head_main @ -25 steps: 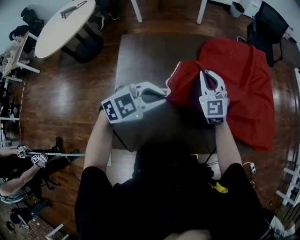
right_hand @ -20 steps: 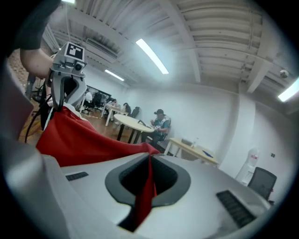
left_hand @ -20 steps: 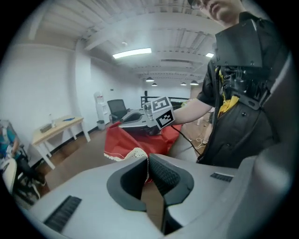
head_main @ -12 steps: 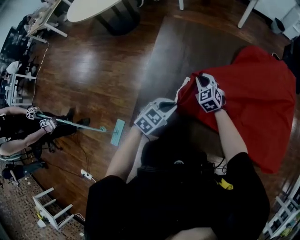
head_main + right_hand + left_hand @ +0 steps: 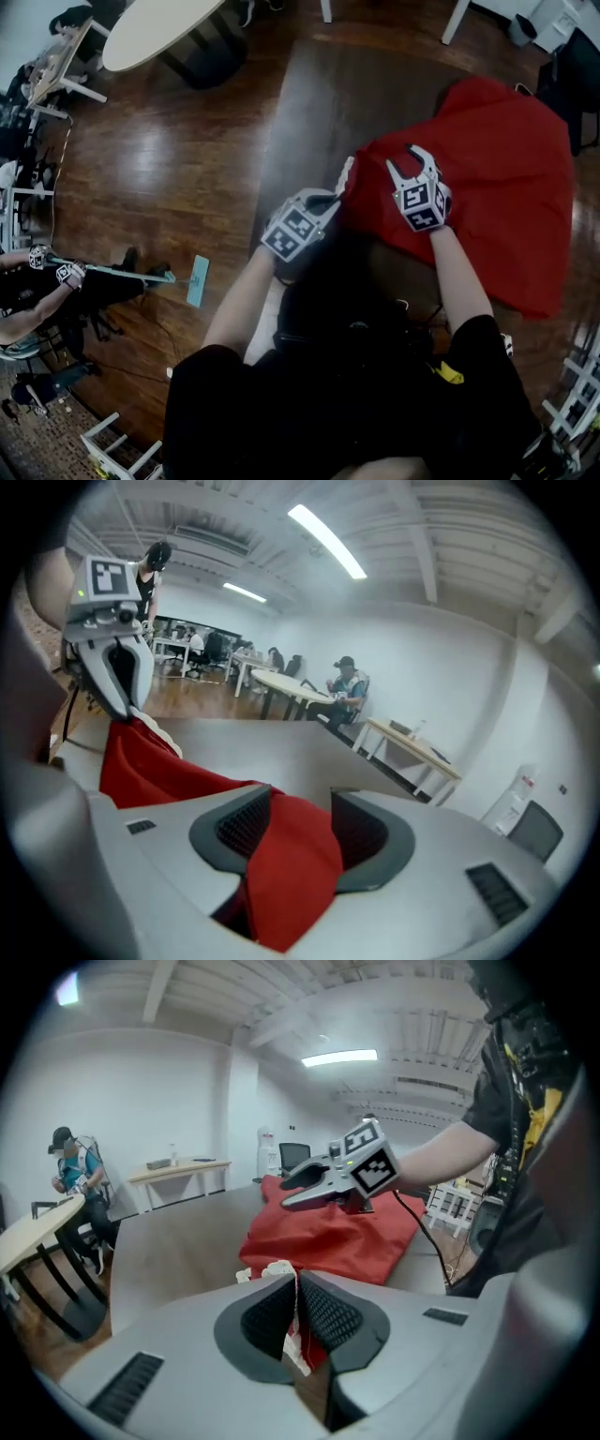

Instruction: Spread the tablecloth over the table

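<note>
The red tablecloth [image 5: 506, 178] lies bunched over the right half of the dark table [image 5: 319, 103], and part of it hangs over the near right edge. My left gripper [image 5: 339, 190] is shut on the cloth's white-trimmed edge [image 5: 281, 1274], low over the table's near side. Its pads [image 5: 323, 1316] pinch the thin hem. My right gripper [image 5: 411, 161] is just to the right, over the cloth. Its jaws have just been opening and now stand apart. A loose fold of red cloth [image 5: 291, 864] drapes between the pads without being pressed.
An oval white table [image 5: 159, 28] stands at the far left. A person [image 5: 37, 300] with a mop [image 5: 192, 279] is on the wooden floor at left. White chair legs stand beyond the table, and a black chair [image 5: 572, 75] is at the far right.
Both grippers have come down toward the table with the cloth. The right gripper's jaws, shut on the cloth before, now stand apart. The left gripper keeps its pinch on the hem.
</note>
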`<state>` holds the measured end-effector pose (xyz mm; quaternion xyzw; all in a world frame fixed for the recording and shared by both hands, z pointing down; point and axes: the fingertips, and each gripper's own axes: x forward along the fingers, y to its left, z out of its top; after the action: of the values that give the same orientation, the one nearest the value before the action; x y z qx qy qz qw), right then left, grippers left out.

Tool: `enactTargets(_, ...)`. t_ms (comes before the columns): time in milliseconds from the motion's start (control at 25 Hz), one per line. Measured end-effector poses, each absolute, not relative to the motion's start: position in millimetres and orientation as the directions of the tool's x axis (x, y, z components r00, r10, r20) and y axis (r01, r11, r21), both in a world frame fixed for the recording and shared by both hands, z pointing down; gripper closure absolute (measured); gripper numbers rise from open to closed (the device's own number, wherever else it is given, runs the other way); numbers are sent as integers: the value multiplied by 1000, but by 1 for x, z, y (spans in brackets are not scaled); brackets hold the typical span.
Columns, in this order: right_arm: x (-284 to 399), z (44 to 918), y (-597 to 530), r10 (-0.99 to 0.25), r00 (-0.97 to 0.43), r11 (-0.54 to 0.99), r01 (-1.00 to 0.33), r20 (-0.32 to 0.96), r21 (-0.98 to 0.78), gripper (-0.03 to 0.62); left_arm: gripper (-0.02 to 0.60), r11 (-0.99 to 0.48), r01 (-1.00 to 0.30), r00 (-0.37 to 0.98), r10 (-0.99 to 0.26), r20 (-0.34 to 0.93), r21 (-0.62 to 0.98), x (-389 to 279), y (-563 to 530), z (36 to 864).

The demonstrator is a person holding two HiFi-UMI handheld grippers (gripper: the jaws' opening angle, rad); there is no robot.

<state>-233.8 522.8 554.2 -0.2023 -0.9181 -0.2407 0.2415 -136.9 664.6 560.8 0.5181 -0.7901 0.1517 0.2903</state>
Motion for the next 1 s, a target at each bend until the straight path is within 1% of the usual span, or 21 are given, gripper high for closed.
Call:
enactTargets(80,-213,541,494,239,-822,852,433,517,295,385,568,431,-895,-285,-749,598,114,-155,652,557)
enactTargets(160,-174,548,466,225,-814,887,399,536,233,385,568,444,-878,-278,-777,564,180,-176,634,552)
enactTargets(240,-123,565,448,218,-792,897,392,570,202,385,568,460,-853,-282,-804,524,248,-196,616,544)
enactTargets(360,-55,601,439,194,-746,897,399,637,193,385,568,480,-821,-302,-825,477,310,-223,596,532)
enactTargets(480,-18,625,433,119,-712,890,385,692,244,385,568,482,-824,-315,-826,468,298,-243,583,523)
enactTargets(600,-10,631,423,61,-707,879,373,705,298,385,568,484,-816,-307,-826,472,315,-253,572,521)
enactTargets(640,-12,627,419,61,-727,881,361,684,305,385,569,498,-805,-319,-821,473,323,-257,569,522)
enactTargets(720,-15,615,407,63,-796,904,301,602,303,385,571,547,-762,-370,-806,461,346,-265,569,522)
enactTargets(800,-11,606,396,62,-847,936,233,528,264,385,571,585,-699,-426,-802,419,410,-274,577,515)
enactTargets(880,-7,601,389,38,-856,943,202,515,265,385,572,587,-644,-470,-810,352,491,-281,590,498)
enactTargets(920,-9,600,386,6,-850,922,209,527,325,385,572,577,-627,-485,-815,317,524,-285,598,488)
enactTargets(1000,-21,606,373,-106,-828,833,228,550,504,385,572,545,-619,-494,-830,260,565,-288,608,468)
